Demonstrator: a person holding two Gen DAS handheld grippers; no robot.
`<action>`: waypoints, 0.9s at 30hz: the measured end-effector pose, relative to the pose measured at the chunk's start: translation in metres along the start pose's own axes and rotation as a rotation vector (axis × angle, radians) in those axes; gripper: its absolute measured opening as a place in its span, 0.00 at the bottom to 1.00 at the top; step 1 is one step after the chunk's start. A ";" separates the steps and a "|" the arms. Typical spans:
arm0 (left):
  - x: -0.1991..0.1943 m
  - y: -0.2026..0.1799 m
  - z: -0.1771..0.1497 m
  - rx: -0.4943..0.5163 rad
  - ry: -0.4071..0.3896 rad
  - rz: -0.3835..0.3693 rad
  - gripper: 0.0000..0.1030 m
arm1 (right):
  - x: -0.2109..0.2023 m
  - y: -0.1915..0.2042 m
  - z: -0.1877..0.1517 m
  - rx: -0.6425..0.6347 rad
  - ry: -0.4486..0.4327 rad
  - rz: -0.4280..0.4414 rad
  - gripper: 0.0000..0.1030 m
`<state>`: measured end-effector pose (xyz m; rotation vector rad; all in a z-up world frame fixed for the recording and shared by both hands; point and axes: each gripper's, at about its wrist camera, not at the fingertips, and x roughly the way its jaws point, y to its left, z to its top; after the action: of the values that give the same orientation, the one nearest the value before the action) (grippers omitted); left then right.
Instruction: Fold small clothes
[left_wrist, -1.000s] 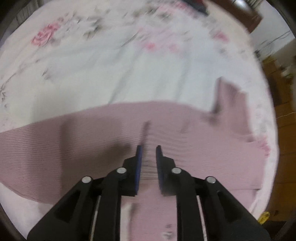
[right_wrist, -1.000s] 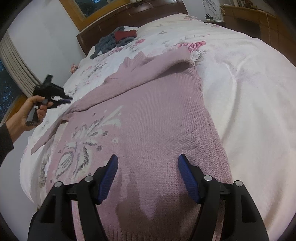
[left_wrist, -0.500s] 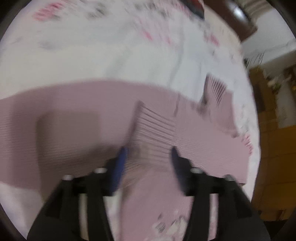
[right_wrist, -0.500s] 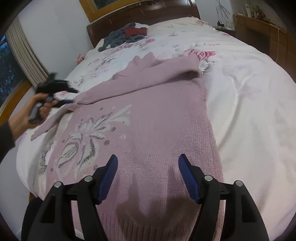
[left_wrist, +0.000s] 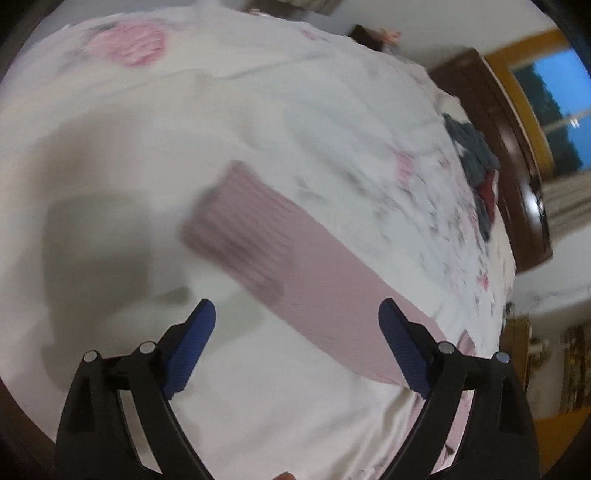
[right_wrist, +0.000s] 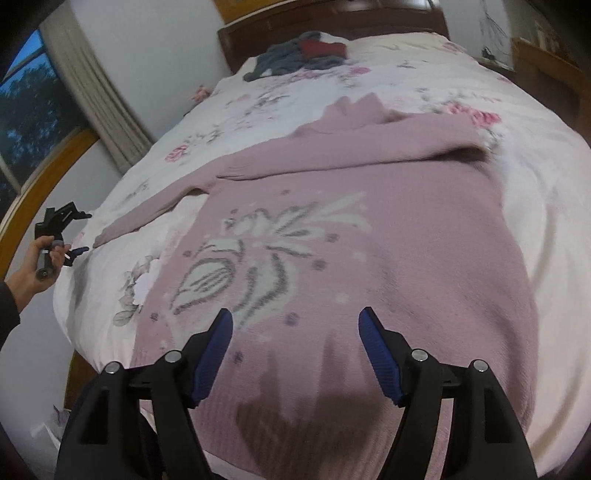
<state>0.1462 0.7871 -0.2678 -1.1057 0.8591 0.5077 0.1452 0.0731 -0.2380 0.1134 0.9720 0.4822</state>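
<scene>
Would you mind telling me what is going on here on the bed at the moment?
A person with a gripper in each hand is folding a pink knitted sweater with a white flower pattern, spread on a floral bedspread. One sleeve lies folded across the chest; the other sleeve stretches out sideways. The left gripper is open beside that sleeve's cuff, and the right gripper is open over the hem, holding nothing.

Each tool is built alike — the left tool (left_wrist: 296, 315) and the right tool (right_wrist: 295, 325) both have matte black arms that branch into triangular open frames, with round silver screw heads at the joints. Their fingers carry ribbed blue pads (right_wrist: 213, 354) on the inner faces, tapering to slim tips. In the right wrist view the person's left hand (right_wrist: 35, 271) shows at the frame's edge — a dark sleeve (right_wrist: 8, 314) covers the wrist behind it.
</scene>
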 end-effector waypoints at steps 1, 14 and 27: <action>0.002 0.005 0.004 -0.013 0.003 -0.010 0.86 | 0.001 0.003 0.002 -0.001 0.000 -0.001 0.70; 0.045 0.007 0.023 -0.034 0.000 0.083 0.15 | 0.015 0.022 0.015 -0.011 0.006 -0.001 0.70; -0.016 -0.264 -0.059 0.481 -0.015 -0.257 0.10 | -0.013 -0.003 0.044 0.099 0.020 0.068 0.70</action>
<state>0.3097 0.6312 -0.1181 -0.7513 0.7598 0.0841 0.1765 0.0696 -0.2041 0.2315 1.0142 0.4981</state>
